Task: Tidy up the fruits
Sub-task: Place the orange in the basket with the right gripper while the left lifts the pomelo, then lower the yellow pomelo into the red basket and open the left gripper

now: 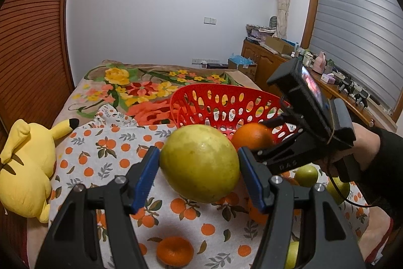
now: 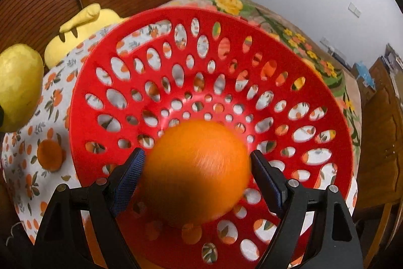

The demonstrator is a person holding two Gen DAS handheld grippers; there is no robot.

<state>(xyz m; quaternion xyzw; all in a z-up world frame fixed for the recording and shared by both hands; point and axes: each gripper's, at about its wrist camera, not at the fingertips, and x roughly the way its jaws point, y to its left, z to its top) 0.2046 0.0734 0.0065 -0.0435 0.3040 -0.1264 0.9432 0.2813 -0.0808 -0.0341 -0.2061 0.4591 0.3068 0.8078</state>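
— What's the left tool point(image 1: 199, 165) got?
— A big yellow-green pomelo point(image 1: 199, 163), pinched between its blue pads, held above the orange-print cloth point(image 1: 105, 150) on the bed.
— And the right tool point(image 2: 197, 168)?
— Closed on an orange point(image 2: 196, 173), right over the red basket point(image 2: 335, 102). A tangerine point(image 1: 174, 253) and green fruits point(image 1: 306, 175) lie on the cloth.

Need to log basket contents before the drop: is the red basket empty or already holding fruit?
Empty, as far as shown. The red basket shows only bare perforated floor and walls; the orange, blurred, sits between the right claw fingers above it.
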